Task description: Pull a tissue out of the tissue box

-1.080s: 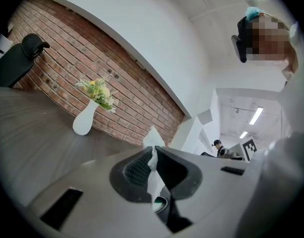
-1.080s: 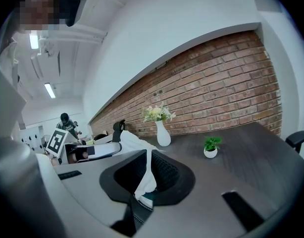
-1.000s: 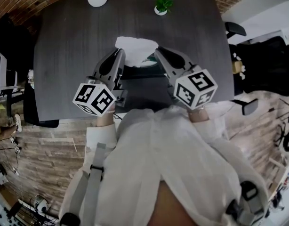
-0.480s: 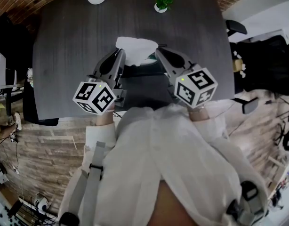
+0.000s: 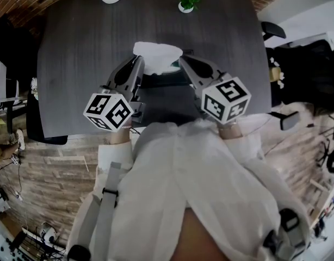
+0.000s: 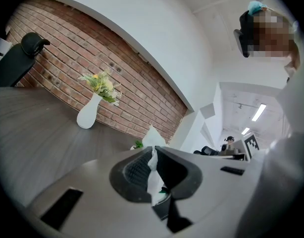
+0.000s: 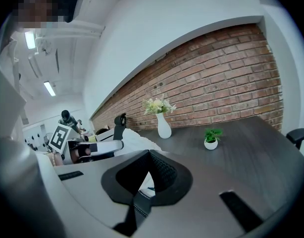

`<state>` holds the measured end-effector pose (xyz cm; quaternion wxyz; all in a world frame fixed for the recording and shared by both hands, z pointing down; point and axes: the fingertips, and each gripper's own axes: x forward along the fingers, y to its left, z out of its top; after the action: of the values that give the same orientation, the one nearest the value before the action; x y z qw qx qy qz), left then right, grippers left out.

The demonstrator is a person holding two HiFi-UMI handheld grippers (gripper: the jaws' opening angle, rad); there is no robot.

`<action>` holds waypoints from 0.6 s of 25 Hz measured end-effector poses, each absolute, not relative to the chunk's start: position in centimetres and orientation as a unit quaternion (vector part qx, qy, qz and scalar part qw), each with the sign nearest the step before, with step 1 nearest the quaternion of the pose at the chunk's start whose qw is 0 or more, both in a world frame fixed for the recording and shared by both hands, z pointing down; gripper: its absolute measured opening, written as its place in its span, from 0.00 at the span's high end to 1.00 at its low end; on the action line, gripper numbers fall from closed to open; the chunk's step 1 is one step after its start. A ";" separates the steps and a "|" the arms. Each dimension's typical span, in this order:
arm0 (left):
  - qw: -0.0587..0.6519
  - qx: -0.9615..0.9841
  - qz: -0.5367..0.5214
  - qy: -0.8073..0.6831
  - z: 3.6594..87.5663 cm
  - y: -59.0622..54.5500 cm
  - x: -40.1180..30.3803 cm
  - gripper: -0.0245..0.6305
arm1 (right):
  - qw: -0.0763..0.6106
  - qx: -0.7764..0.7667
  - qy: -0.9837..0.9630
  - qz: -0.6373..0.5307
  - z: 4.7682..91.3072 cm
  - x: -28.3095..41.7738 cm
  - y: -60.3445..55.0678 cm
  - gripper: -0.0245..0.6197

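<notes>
Two grippers are logged, both held low over the near part of the table [image 5: 80, 48]. The left gripper [image 6: 152, 150] is closed, and a thin white strip of the tissue [image 6: 153, 178] is pinched between its pads and runs down out of the tips. The right gripper [image 7: 149, 153] is closed as well, tips together. Nothing is seen nipped in it; only a patch of white and a trace of the box top are glimpsed through the gap below its tips. In the head view the tissue is seen as a crumpled white mound bunched between the two sets of tips, at the far side of the tissue box [image 5: 168, 76], which lies dark on the table between the grippers. Progress is judged as follows: the grasp is made and a good part of the sheet is drawn up out of the box. Whether its tail is clear of the slot cannot be told, since that part is covered by the grippers. Left to do, on this reading: the sheet is to be drawn away until it hangs free of the box.
</notes>
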<state>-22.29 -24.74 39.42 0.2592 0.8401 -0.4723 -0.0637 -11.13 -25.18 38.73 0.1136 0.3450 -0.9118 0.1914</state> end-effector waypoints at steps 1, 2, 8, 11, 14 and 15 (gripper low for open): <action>0.260 0.840 -0.065 -0.472 39.4 -24.7 -22.3 0.94 | 0.114 0.344 -0.912 0.191 38.8 -11.1 -25.1 0.95; 0.261 0.840 -0.066 -0.471 39.4 -24.7 -22.3 0.94 | 0.115 0.344 -0.912 0.192 38.8 -11.1 -25.1 0.95; 0.264 0.839 -0.071 -0.471 39.4 -24.7 -22.4 0.94 | 0.120 0.343 -0.912 0.191 38.8 -11.1 -25.1 0.95; 0.265 0.839 -0.070 -0.471 39.4 -24.7 -22.4 0.94 | 0.121 0.342 -0.912 0.192 38.8 -11.2 -25.0 0.95; 0.264 0.838 -0.070 -0.472 39.4 -24.7 -22.4 0.94 | 0.123 0.340 -0.912 0.193 38.9 -11.3 -25.0 0.95; 0.264 0.838 -0.070 -0.472 39.4 -24.7 -22.4 0.94 | 0.124 0.339 -0.913 0.192 39.0 -11.3 -25.0 0.95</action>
<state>-22.43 -24.65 39.39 0.2639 0.8382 -0.4721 -0.0696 -11.28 -24.99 38.95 0.1238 0.3389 -0.9127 0.1920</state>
